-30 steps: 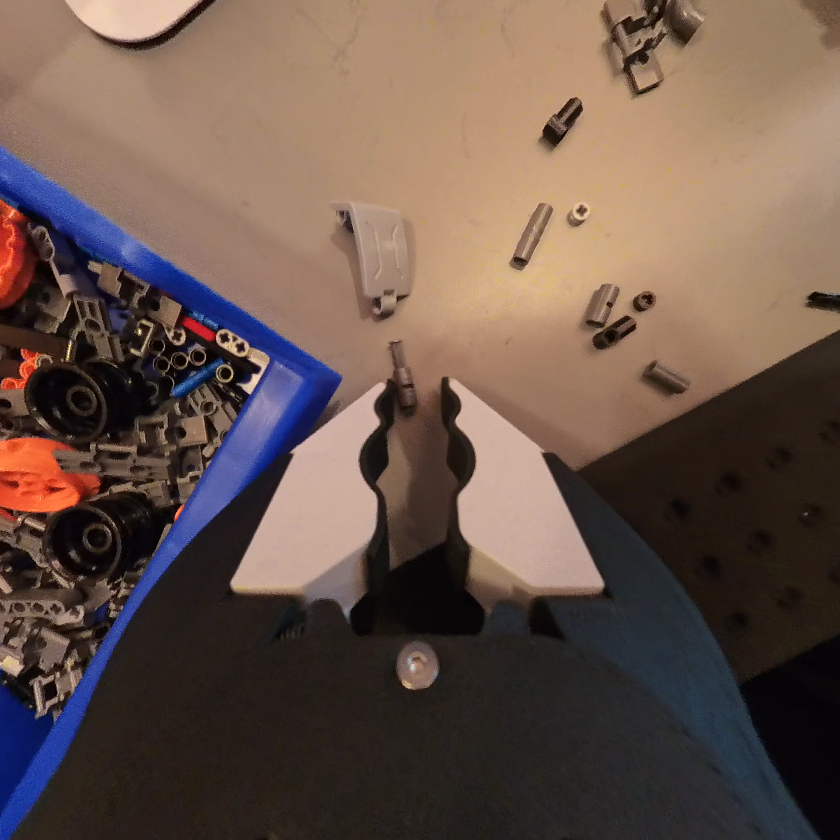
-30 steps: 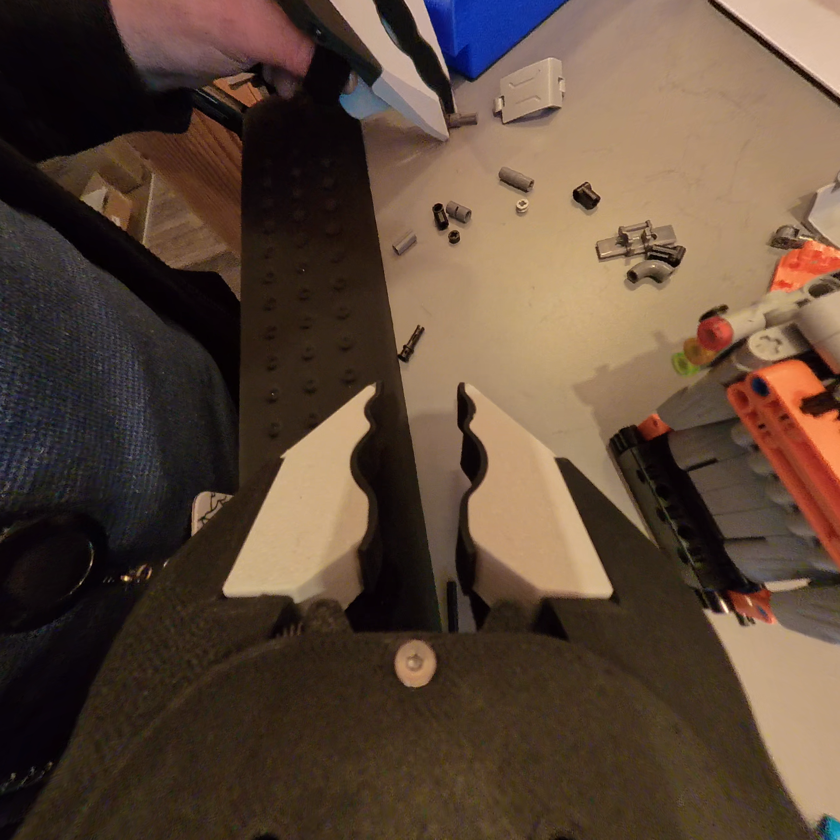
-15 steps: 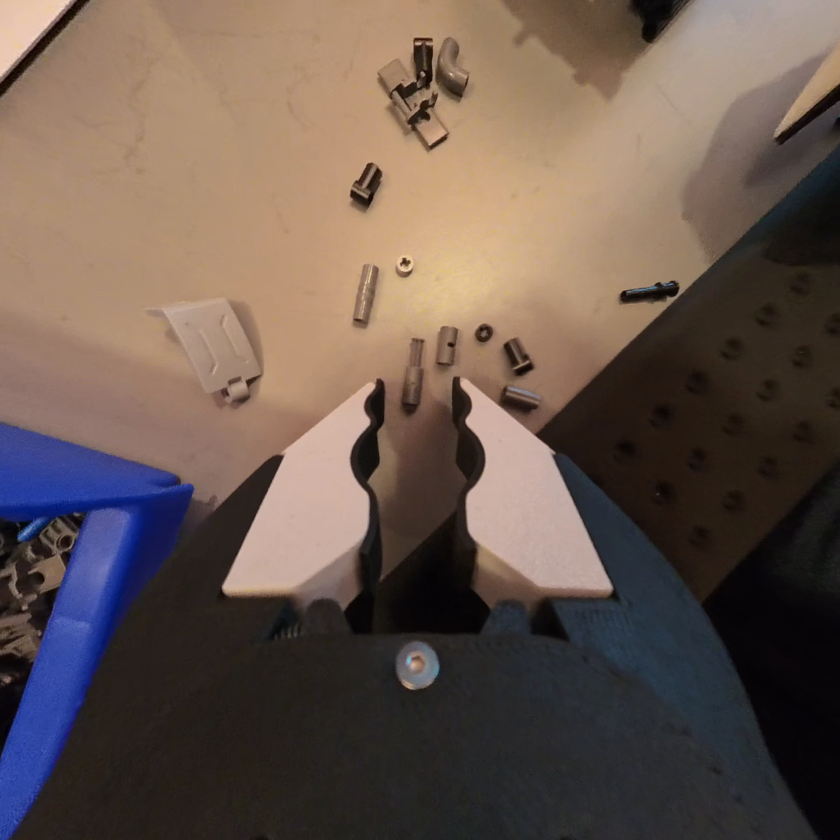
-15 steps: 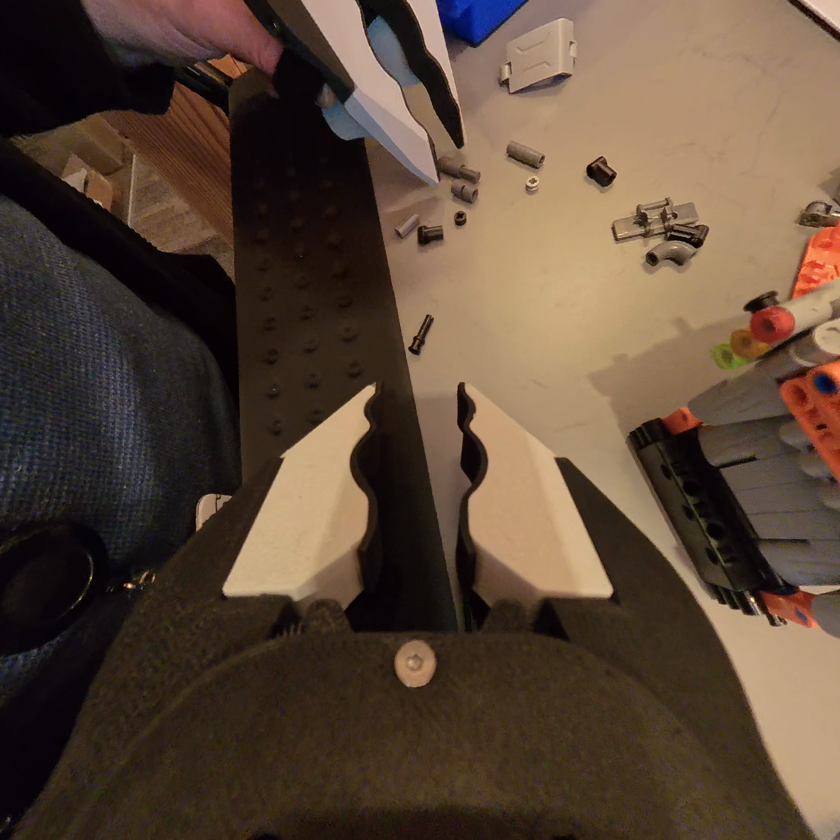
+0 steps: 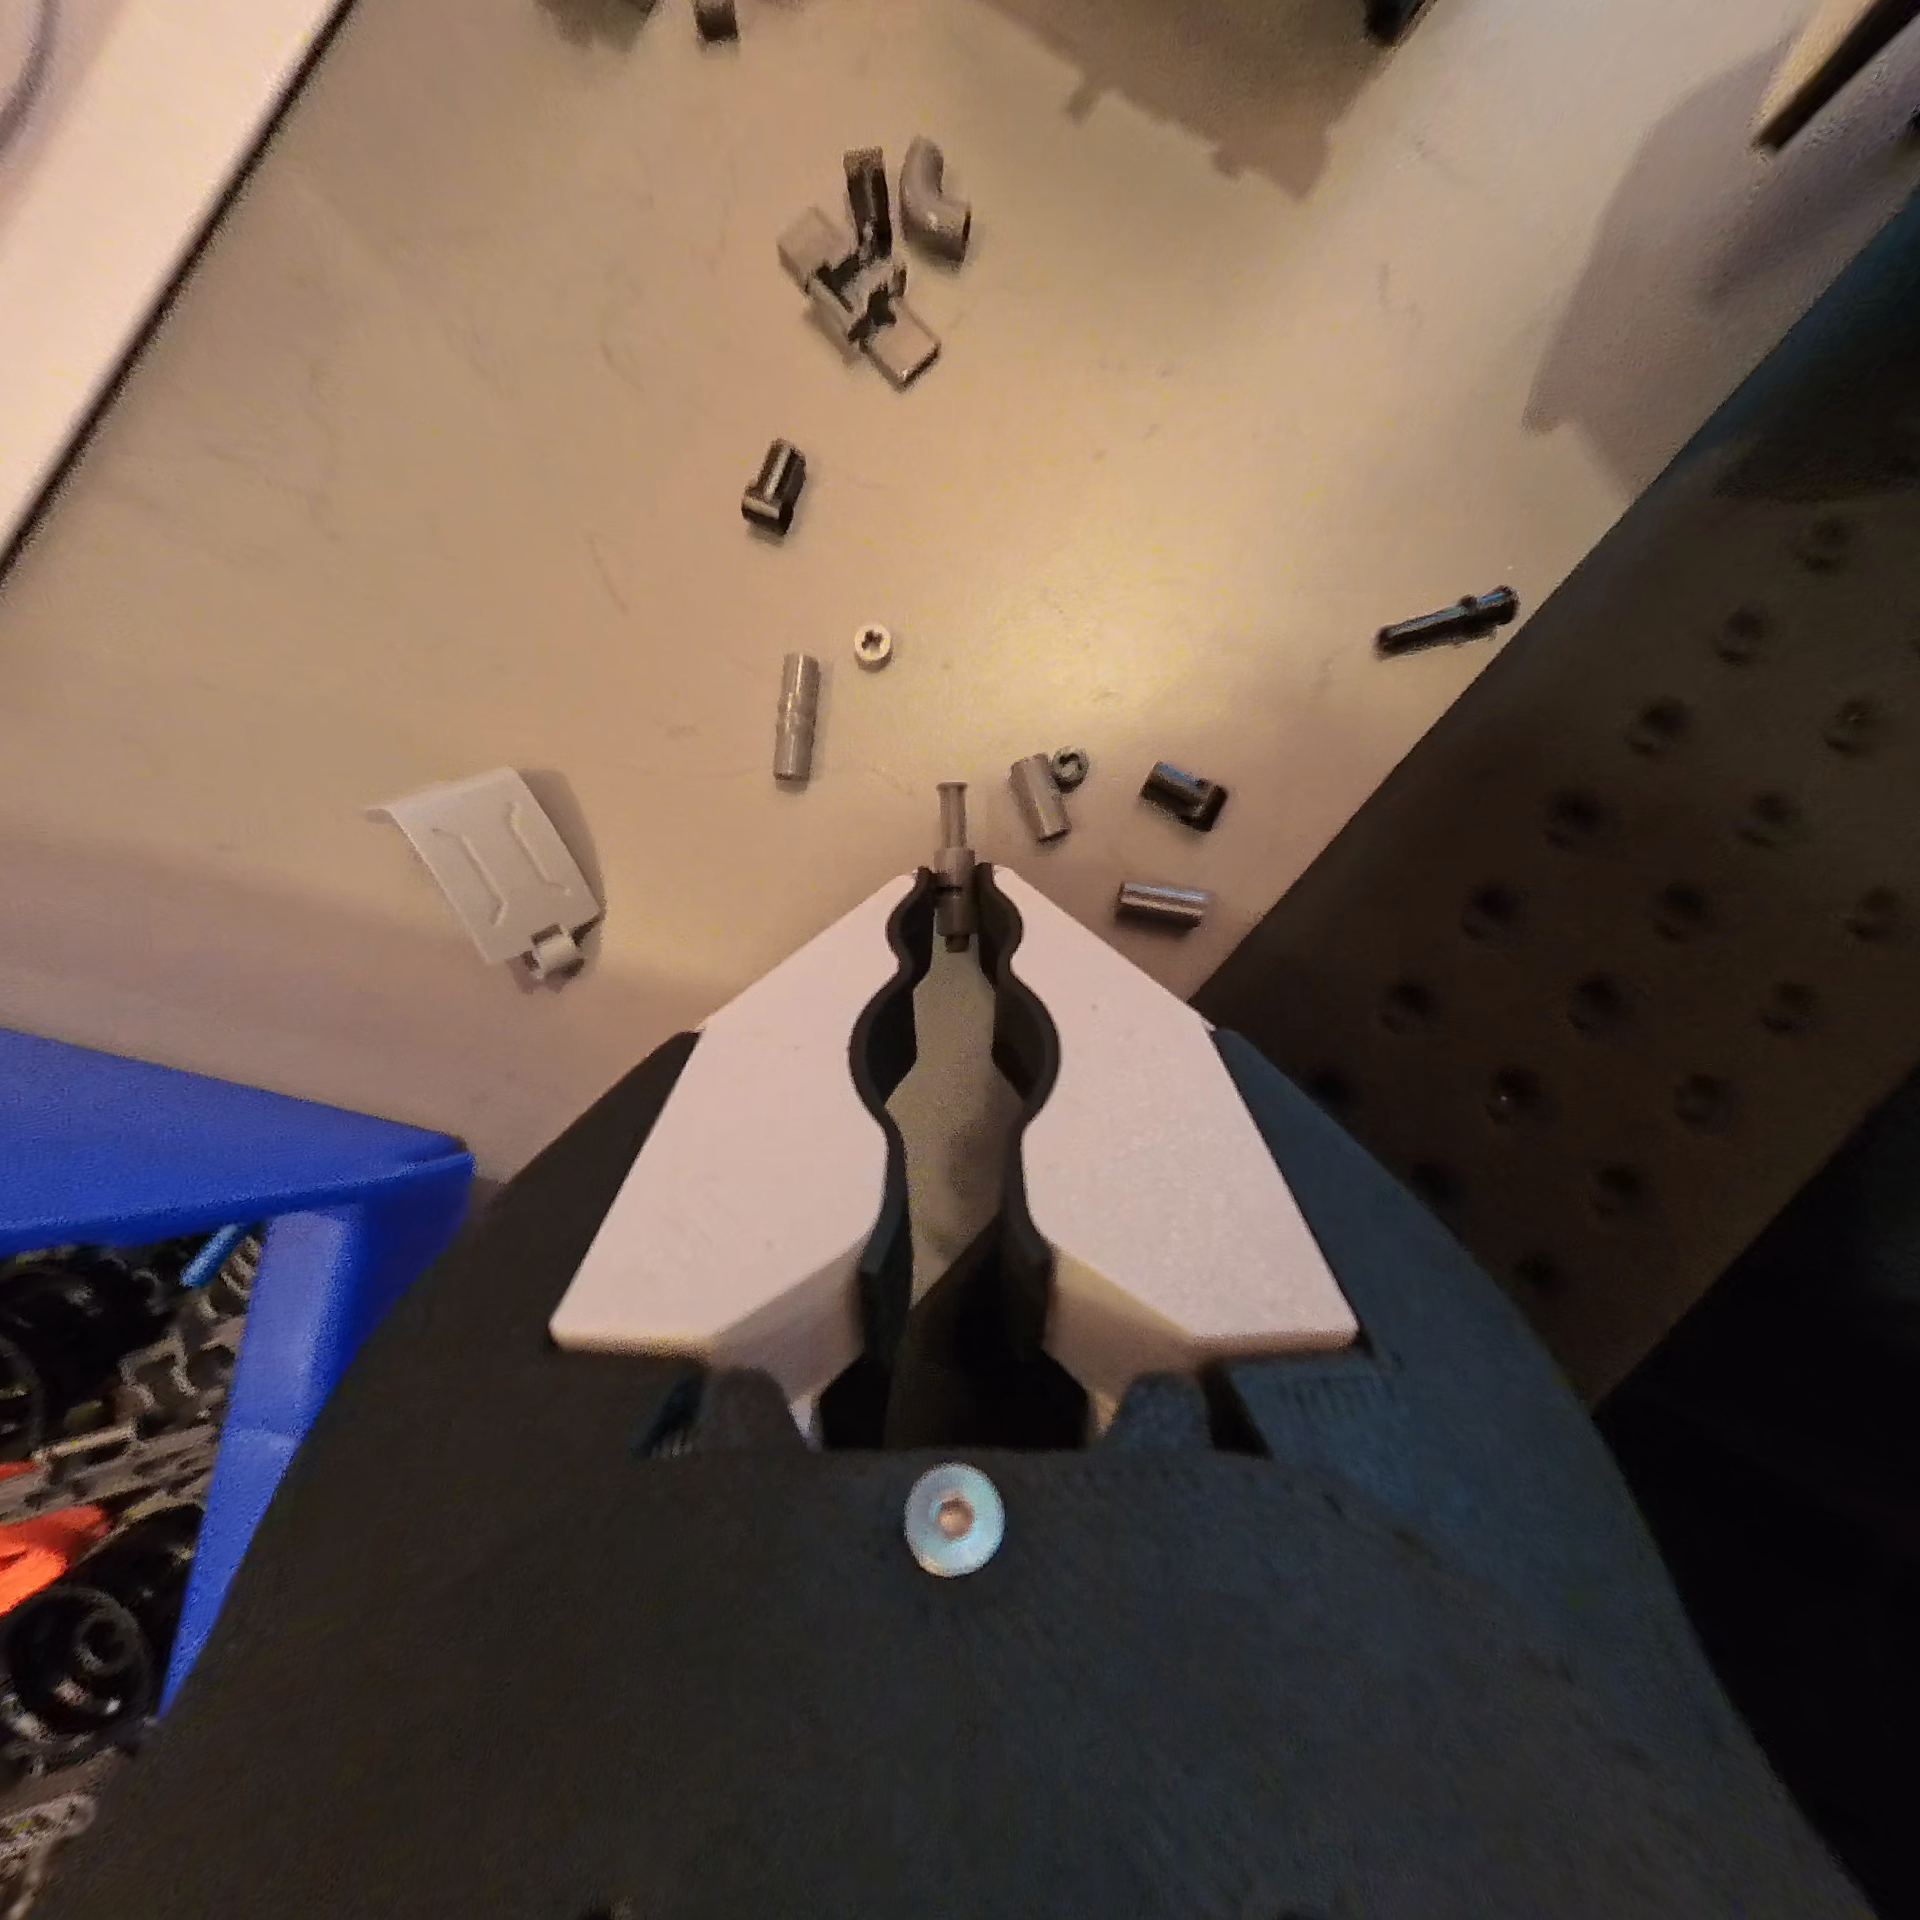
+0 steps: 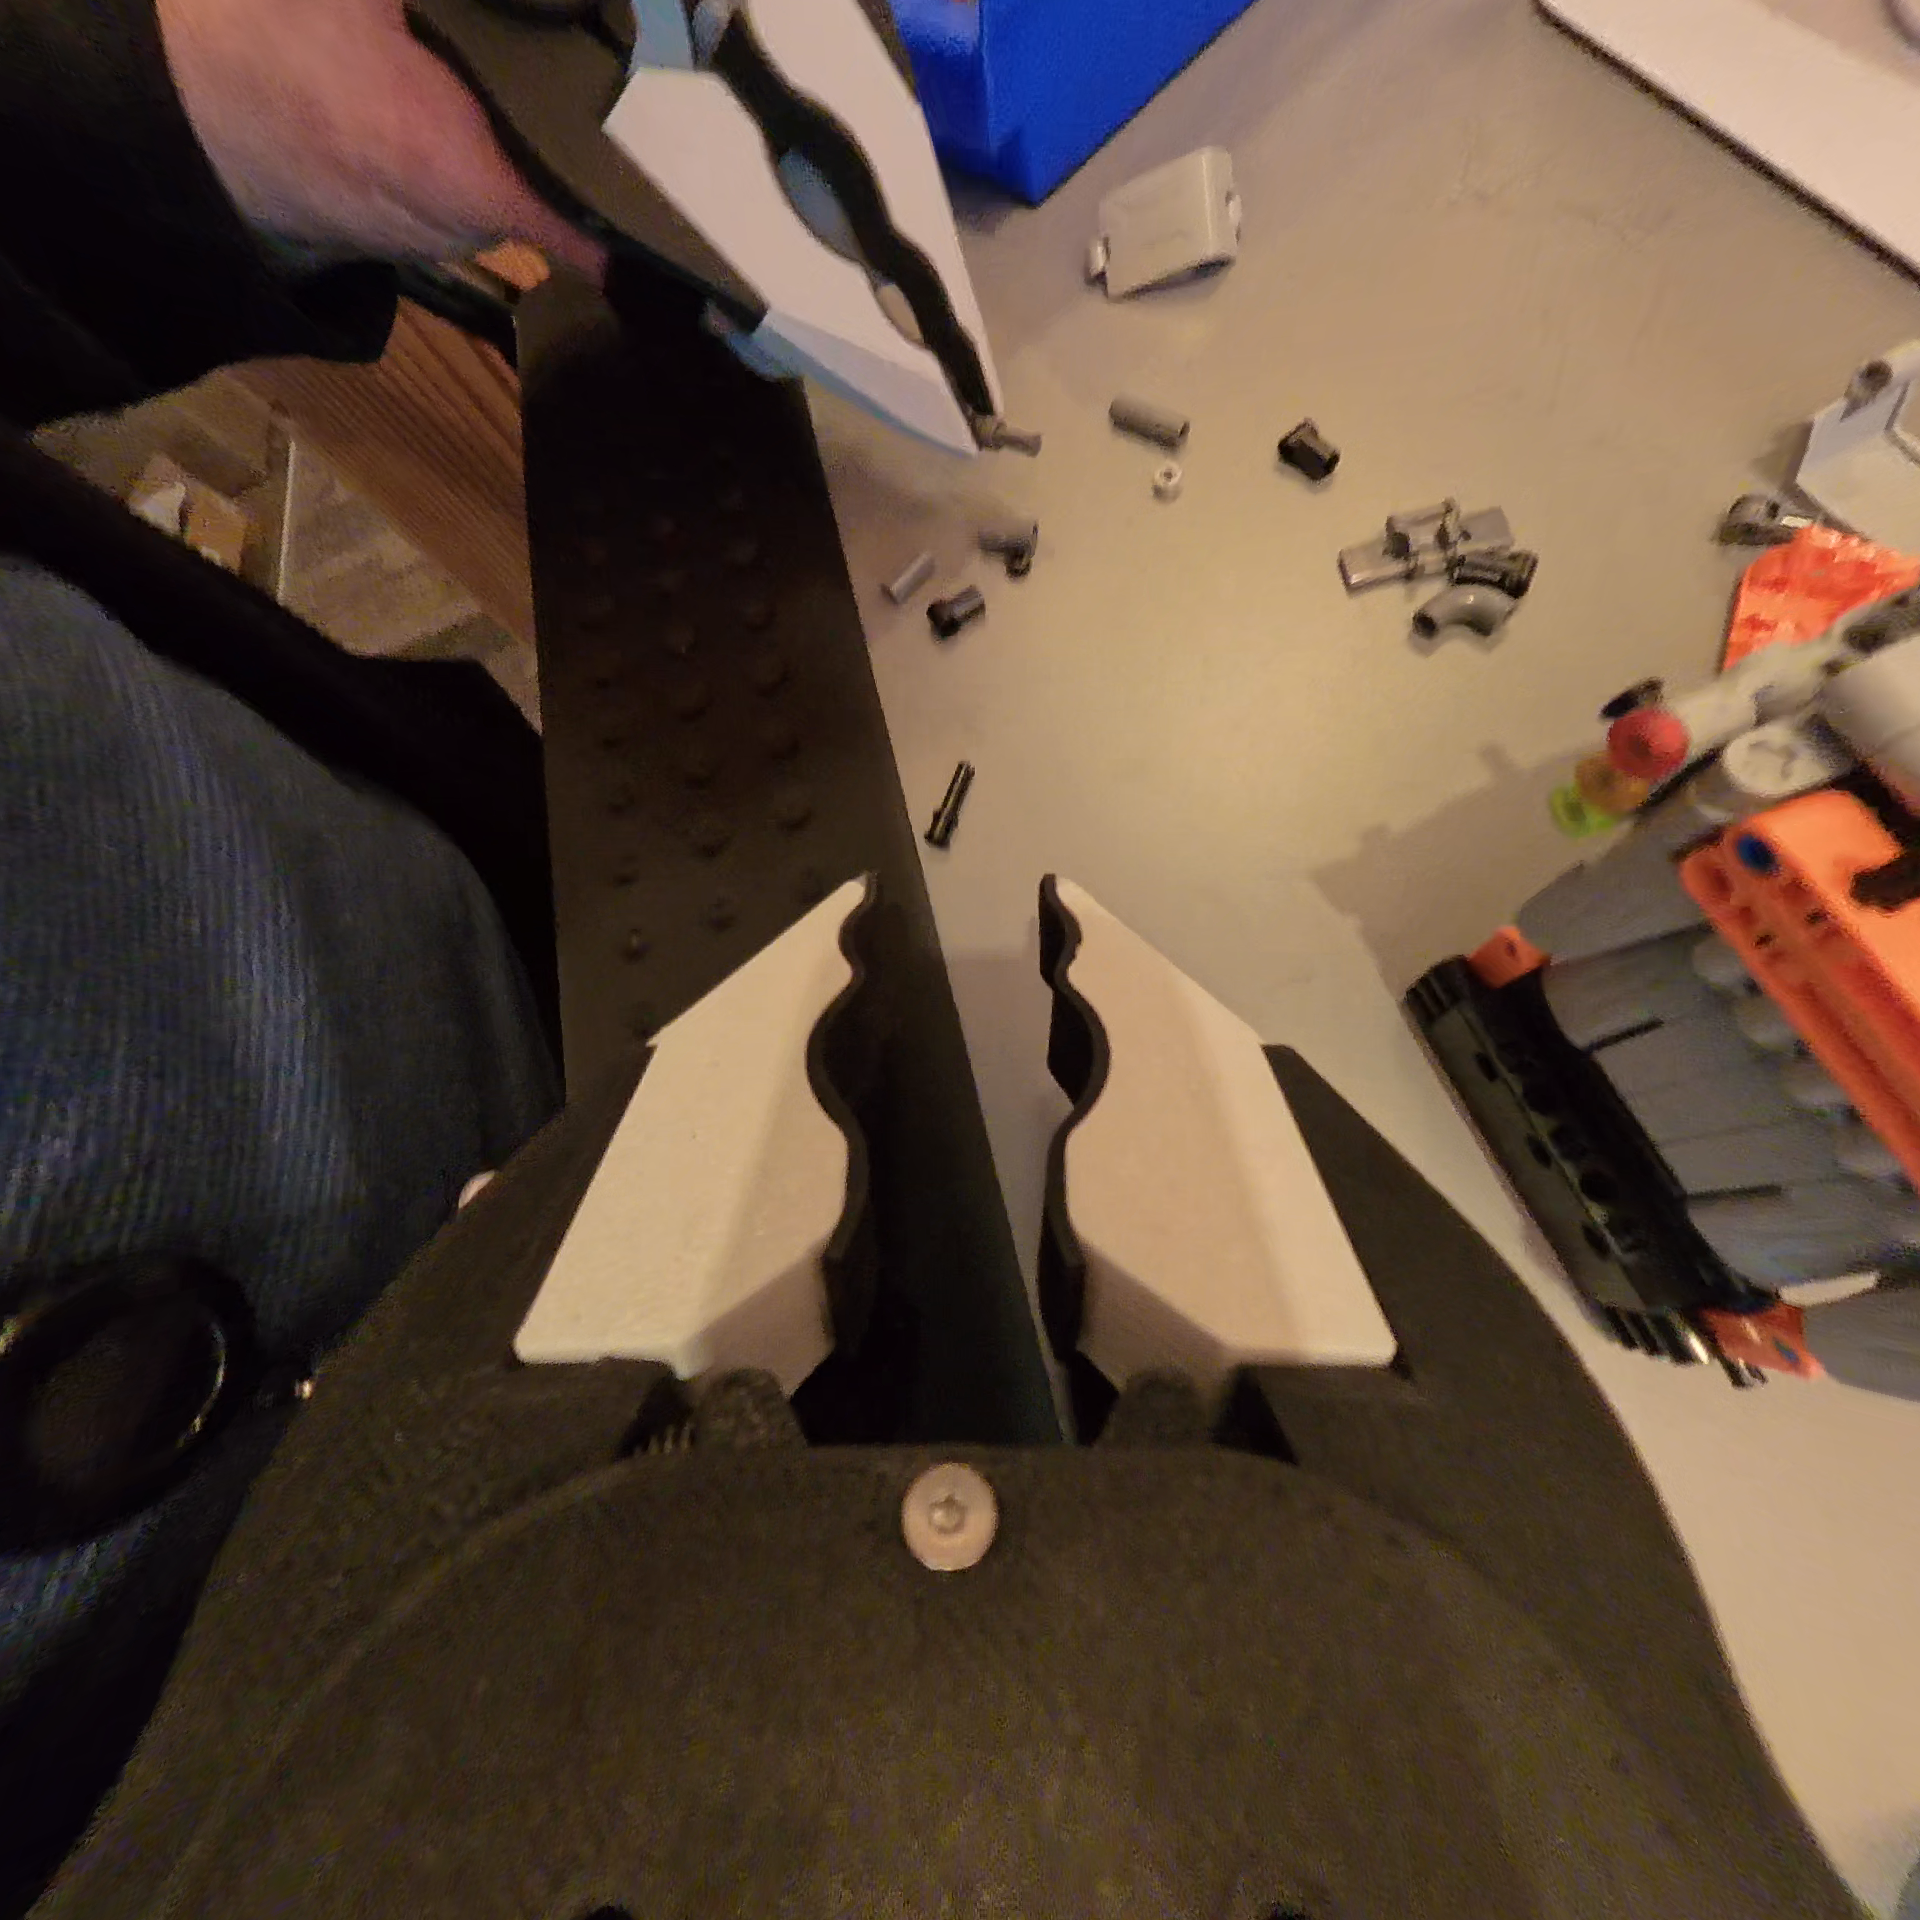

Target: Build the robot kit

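Left wrist view shows a small grey pin (image 5: pixel 952 852) pinched at the very tips of the left gripper (image 5: pixel 954 896), most of it sticking out beyond them above the table (image 5: pixel 1195 436). With so shallow a hold, steady squeeze and slow travel seem wise. Loose grey sleeves (image 5: pixel 1162 902) lie nearby. Farther off, the right gripper (image 6: pixel 956 914) hangs parted and empty beside a black studded strip (image 6: pixel 686 644).

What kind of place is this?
Probably a hobby or lab workbench for building-block models: a blue bin of parts, loose pins on the table, and a half-built orange and grey model.
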The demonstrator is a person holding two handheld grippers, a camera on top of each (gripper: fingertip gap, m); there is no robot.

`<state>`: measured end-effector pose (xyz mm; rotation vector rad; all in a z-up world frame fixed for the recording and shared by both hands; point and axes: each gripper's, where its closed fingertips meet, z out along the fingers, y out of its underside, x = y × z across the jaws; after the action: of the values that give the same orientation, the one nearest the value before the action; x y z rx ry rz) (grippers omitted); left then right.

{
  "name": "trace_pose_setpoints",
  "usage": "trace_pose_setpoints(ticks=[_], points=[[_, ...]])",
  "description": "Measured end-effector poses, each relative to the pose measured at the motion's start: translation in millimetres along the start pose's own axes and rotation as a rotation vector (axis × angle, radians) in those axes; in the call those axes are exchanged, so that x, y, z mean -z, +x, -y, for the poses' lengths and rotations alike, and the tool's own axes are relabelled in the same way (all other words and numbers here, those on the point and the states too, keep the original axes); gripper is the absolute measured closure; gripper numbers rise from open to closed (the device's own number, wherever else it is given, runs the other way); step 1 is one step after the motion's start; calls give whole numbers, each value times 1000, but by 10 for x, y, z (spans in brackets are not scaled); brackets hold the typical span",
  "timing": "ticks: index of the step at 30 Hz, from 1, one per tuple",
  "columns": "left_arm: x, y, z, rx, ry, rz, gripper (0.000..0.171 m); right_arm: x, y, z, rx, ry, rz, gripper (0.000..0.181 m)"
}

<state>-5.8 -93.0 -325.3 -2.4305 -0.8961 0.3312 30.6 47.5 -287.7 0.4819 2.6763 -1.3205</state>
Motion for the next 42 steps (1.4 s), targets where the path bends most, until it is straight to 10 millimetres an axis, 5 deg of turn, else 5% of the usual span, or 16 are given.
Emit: trace_pose_setpoints(ticks=[4, 8, 13, 19, 28, 35, 37, 39, 42], points=[[123, 115, 306, -106, 103, 3, 166, -92, 24, 246, 0, 75, -15, 157], [83, 446, 518, -300, 97, -76, 166, -200, 104, 378, 244, 35, -139, 159], [68, 707, 698, -398, 116, -144, 166, -319, 63, 354, 479, -70, -183, 157], [30, 861, 753, -435, 128, -177, 166, -334, 37, 249, 505, -112, -184, 177], [-62, 869, 777, -348, 156, -261, 166, -177, 189, 29, 375, -130, -185, 179], [-298, 681, 739, -317, 82, -224, 165, -26, 412, -224, 305, -183, -228, 178], [-383, 681, 693, -283, 38, -249, 165, -59, 404, -286, 269, -200, -203, 157], [-425, 677, 693, -275, 38, -255, 157, -40, 419, -297, 235, -198, -202, 139], [-460, 609, 685, -224, 15, -248, 131, 161, 460, -247, 211, -145, -225, 144]])
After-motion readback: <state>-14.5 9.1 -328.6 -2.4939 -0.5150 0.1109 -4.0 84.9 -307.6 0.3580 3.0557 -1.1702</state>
